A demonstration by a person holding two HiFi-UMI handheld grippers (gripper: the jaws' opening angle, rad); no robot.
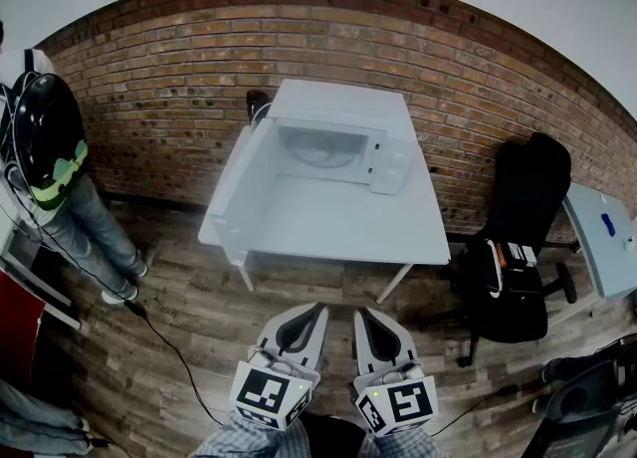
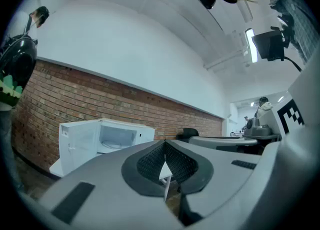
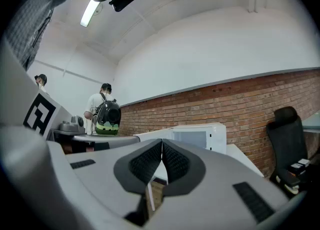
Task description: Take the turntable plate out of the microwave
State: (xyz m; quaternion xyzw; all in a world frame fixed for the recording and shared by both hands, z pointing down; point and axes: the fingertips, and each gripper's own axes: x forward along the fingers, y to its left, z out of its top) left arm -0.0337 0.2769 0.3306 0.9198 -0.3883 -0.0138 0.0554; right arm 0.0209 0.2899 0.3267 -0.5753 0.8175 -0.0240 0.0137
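A white microwave [image 1: 343, 132] stands at the back of a white table [image 1: 338, 222], its door [image 1: 231, 182] swung open to the left. Inside lies the round turntable plate [image 1: 320, 153]. The microwave [image 2: 107, 139] also shows in the left gripper view, and the microwave [image 3: 197, 135] in the right gripper view. My left gripper [image 1: 317, 312] and right gripper [image 1: 362, 315] hang side by side over the wooden floor, well short of the table's front edge. Both are shut with nothing between their jaws.
A brick wall [image 1: 179, 58] runs behind the table. A black office chair [image 1: 513, 237] stands to the right, beside another table [image 1: 600, 237]. A person with a black backpack [image 1: 45, 137] stands at the left. A cable [image 1: 174, 351] crosses the floor.
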